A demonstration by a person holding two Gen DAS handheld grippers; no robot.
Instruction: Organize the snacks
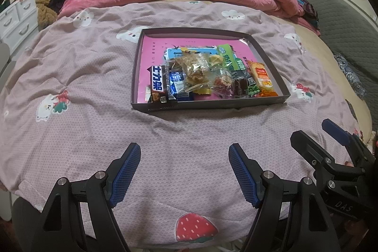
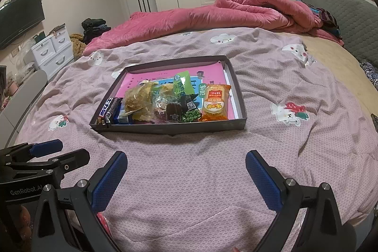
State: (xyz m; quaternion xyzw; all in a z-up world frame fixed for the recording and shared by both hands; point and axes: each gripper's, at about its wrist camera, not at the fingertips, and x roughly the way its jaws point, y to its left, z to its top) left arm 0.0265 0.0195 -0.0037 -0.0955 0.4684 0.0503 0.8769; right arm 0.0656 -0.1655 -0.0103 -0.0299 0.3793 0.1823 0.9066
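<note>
Left wrist view shows us the left gripper with its fingers spread wide and holding nothing, low over the quilt. The right gripper is also released and empty. We judge both wait near the bed edge, well apart from the tray, so the snacks stay visible. The shallow dark tray holds a chocolate bar, an orange packet, a green packet and small wrapped sweets, all heaped at its near end.

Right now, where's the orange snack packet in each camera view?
Left wrist: orange snack packet at the tray's near right corner, right of center.
Right wrist: orange snack packet near the tray's right wall, just right of center.
Shared landmark: dark tray.
</note>
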